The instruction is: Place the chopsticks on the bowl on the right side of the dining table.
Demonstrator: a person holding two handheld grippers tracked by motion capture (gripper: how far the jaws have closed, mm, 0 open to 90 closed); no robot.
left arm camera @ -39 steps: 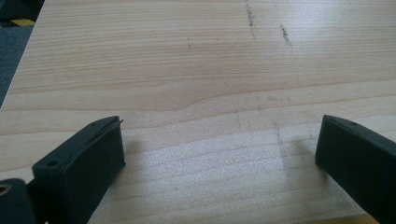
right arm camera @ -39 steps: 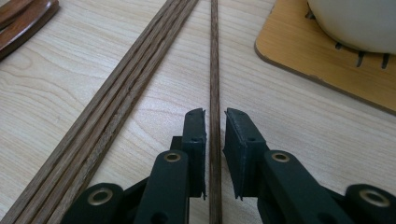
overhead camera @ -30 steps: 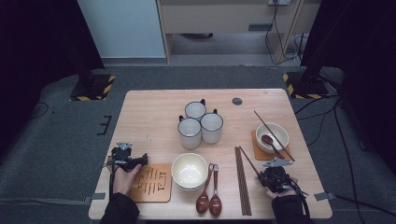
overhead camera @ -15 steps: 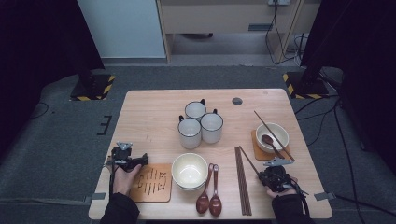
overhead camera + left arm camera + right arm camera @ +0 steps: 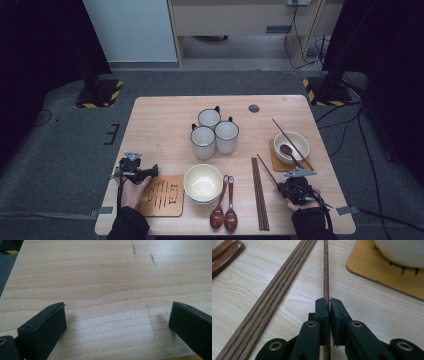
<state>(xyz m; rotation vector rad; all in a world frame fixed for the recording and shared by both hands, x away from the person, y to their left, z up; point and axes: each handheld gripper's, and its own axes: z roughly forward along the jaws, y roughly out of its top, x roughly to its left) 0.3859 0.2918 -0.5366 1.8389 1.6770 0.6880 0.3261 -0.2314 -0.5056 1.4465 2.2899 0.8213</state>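
While I am holding both hands quiet near the table's (image 5: pixel 165 115) front edge, my right gripper (image 5: pixel 329 305) is pinching a single chopstick (image 5: pixel 326 270), jaws nearly touching around it. That stick is lying between the chopstick bundle (image 5: pixel 284 282) and the right coaster (image 5: pixel 372 270) (a narrow lane on either side). My left gripper (image 5: pixel 117 320) is standing wide with nothing between its jaws, hovering over bare wood just beside the left coaster (image 5: pixel 162 195), with open tabletop ahead toward the mugs (image 5: pixel 215 132).
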